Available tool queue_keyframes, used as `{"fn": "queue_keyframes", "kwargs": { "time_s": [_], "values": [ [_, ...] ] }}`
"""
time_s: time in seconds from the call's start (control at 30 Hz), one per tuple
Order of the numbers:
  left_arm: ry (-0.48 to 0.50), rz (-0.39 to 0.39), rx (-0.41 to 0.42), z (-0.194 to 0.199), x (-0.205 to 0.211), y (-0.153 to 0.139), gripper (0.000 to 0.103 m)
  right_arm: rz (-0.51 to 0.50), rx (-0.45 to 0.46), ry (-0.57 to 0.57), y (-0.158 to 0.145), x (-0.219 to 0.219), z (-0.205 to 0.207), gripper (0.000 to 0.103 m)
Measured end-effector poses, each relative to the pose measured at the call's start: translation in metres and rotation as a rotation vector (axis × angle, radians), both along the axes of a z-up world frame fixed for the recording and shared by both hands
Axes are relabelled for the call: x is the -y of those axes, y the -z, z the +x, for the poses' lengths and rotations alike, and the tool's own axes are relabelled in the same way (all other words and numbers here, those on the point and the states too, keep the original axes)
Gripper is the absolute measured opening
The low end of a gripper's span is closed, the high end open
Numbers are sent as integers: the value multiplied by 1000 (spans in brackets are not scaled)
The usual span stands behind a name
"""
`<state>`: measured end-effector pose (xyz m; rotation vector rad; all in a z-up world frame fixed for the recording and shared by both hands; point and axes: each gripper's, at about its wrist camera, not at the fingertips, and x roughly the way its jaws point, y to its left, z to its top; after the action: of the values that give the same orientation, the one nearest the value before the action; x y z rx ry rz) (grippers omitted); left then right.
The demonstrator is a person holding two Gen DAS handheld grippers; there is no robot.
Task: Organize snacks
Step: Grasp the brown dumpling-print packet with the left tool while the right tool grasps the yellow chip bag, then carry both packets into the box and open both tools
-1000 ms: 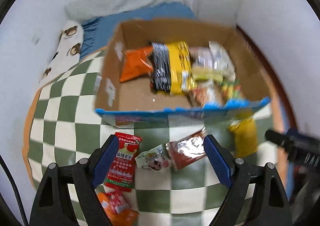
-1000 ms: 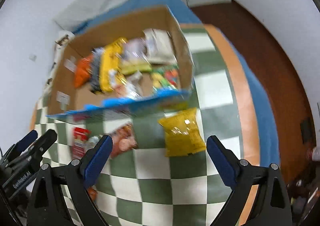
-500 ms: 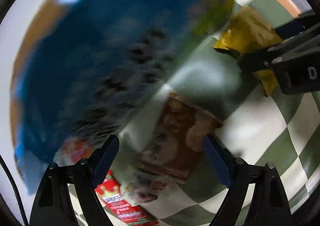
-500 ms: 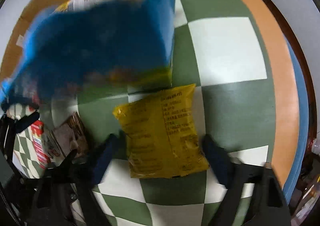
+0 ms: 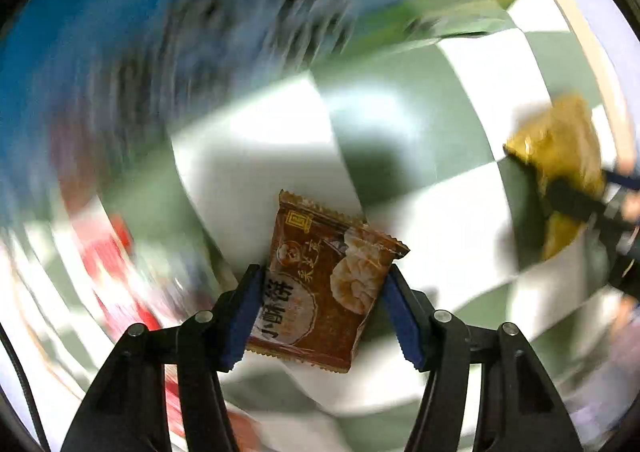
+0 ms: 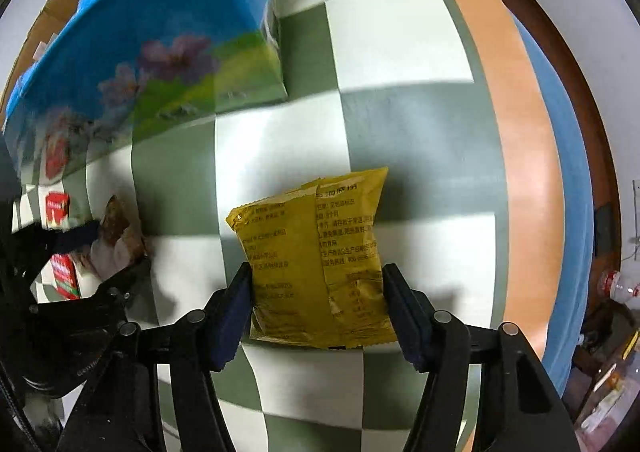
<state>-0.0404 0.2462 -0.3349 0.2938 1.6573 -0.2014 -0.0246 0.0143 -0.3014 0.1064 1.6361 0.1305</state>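
The left gripper (image 5: 324,310) has its blue-padded jaws closed in on the sides of a flat brown foil snack packet printed with dumpling-like pieces (image 5: 326,280). The packet stays sharp while everything behind it smears, so I judge it gripped and travelling with the tool. The hold sits low on the packet, leaving its crimped top edge free, which should let it drop cleanly when released.

The right gripper (image 6: 318,306) straddles a puffy yellow plastic snack bag with printed text (image 6: 320,256) that lies on the cloth. The pads sit right at the bag's two side edges, narrow enough to touch, but I cannot tell whether they already squeeze it; the bag looks as if it rests on the surface. Taking it across its width suits a soft, air-filled pouch, though it could slip if pinched only at the seam.

At the far left stands a cardboard box with a blue printed outer wall showing flowers and grass (image 6: 160,32), the likely home for both snacks. Beside the left tool, at the near left, lie small red snack packets (image 6: 60,240).

Everything rests on a green-and-white checked cloth (image 6: 400,44) with an orange border, over a blue sheet. Beyond it to the right are dark wooden flooring, a pale wall and some clutter in the near right corner.
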Motion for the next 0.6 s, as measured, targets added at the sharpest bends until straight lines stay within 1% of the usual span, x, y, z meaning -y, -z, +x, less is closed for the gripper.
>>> {"fn": "queue_keyframes", "kwargs": {
  "time_s": [0.03,0.1,0.17,0.2,0.27,0.33,0.37,0.4,0.5,0.6],
  "values": [
    [-109,-52,-53,-7,-12,5,58,-3,-7,-1,0,1,-6,65],
    [-233,-114,-92,-17,-29,10,58,0,-23,-1,1,2,-18,65],
    [-336,-179,-124,-26,-45,15,58,4,-38,-5,4,1,-28,65],
    [-361,-212,-143,-30,-50,18,58,6,-46,-7,5,1,-33,65],
    [-363,-249,-180,-36,-55,22,62,24,-66,-14,8,0,-41,66],
    [-335,-272,-185,-40,-56,22,67,30,-83,-17,9,0,-43,68],
    [-313,-280,-185,-43,-52,23,68,36,-86,-18,10,0,-44,71],
    [-291,-280,-188,-46,-50,24,72,42,-88,-16,10,0,-44,75],
    [-220,-226,-188,-55,-42,29,73,45,-86,-2,11,1,-48,76],
    [-186,-181,-145,-61,-30,29,73,34,-85,-3,12,0,-49,76]
  ]
}}
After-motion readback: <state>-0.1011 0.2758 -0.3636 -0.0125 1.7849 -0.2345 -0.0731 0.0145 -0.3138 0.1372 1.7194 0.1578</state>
